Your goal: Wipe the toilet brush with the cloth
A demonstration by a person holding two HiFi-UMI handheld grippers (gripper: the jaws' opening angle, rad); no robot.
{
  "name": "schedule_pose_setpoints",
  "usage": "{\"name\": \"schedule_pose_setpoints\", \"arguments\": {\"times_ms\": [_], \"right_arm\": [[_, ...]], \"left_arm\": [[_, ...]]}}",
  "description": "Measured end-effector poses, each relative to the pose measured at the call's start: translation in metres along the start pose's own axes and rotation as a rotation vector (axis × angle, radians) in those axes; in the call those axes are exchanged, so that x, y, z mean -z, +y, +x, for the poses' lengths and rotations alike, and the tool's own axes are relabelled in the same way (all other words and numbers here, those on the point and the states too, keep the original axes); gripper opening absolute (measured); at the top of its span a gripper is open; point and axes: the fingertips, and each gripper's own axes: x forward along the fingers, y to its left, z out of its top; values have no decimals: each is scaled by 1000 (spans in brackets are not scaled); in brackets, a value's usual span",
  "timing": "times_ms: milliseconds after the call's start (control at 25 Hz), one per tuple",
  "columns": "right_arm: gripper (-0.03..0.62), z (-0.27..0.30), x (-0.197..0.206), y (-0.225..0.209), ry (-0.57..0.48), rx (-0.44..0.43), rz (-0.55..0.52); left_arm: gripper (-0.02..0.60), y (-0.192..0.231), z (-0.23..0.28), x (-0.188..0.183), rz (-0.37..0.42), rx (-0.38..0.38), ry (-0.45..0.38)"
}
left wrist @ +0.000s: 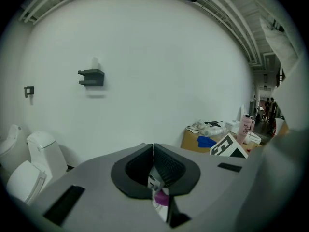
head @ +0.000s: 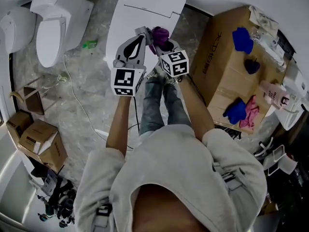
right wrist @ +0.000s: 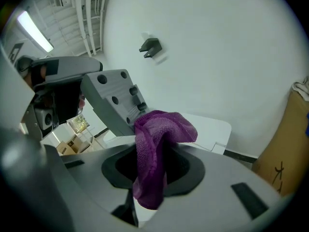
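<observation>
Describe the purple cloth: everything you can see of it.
The purple cloth is a plain, soft rag with a looped, towel-like weave. The right claw is shut on its middle. A bunched fold stands above the jaws and flops to the right, and a tail hangs below them. It is held in the air over a white toilet. The left gripper sits close beside it; whether they touch cannot be told.

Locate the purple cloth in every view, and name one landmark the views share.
Head view: purple cloth, top centre.
Left gripper view: a sliver of it low centre, below the shut fingers.
Right gripper view: centre, draped out from between the fingers.
Shared landmark: the cardboard box, at the right in all three.
</observation>
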Motion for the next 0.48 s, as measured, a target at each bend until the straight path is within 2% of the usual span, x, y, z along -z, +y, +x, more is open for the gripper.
{"name": "schedule_pose_setpoints", "arguments": {"times_ms": [160, 480], "right_arm": [[121, 10, 7, -3, 24, 5, 8], [121, 33, 36, -24, 106, 41, 15]], "left_arm": [[20, 2, -1, 1, -19, 9, -5], [20, -4, -1, -1, 0, 35, -18]]}}
